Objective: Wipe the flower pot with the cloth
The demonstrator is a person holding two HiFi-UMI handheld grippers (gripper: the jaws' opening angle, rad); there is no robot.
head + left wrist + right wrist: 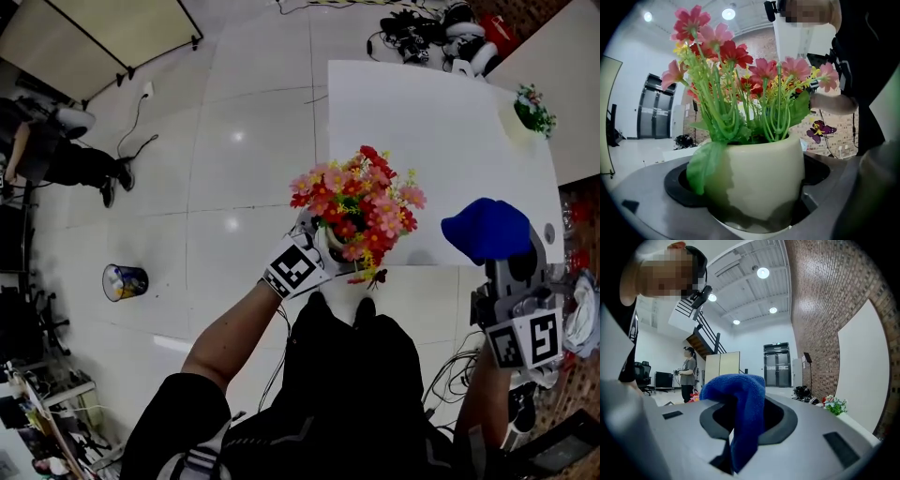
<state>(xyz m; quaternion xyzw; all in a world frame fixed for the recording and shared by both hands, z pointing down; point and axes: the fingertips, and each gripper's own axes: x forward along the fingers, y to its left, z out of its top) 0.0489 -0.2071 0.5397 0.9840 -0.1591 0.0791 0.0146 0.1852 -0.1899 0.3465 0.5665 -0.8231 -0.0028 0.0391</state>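
L hand-held gripper (754, 208) is clamped on the cream flower pot (761, 171) w/ pink & red flowers (361, 202), held up over the white bench's (431, 122) near edge, while R hand-held gripper (740, 430) pinches the blue cloth (743, 399), raised by the bench's near-right corner.

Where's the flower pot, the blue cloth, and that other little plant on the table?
Pot (759, 178): left gripper view, its cream wall.
Cloth (747, 418): right gripper view, the hanging fold.
Little plant (532, 109): head view, its flowers.
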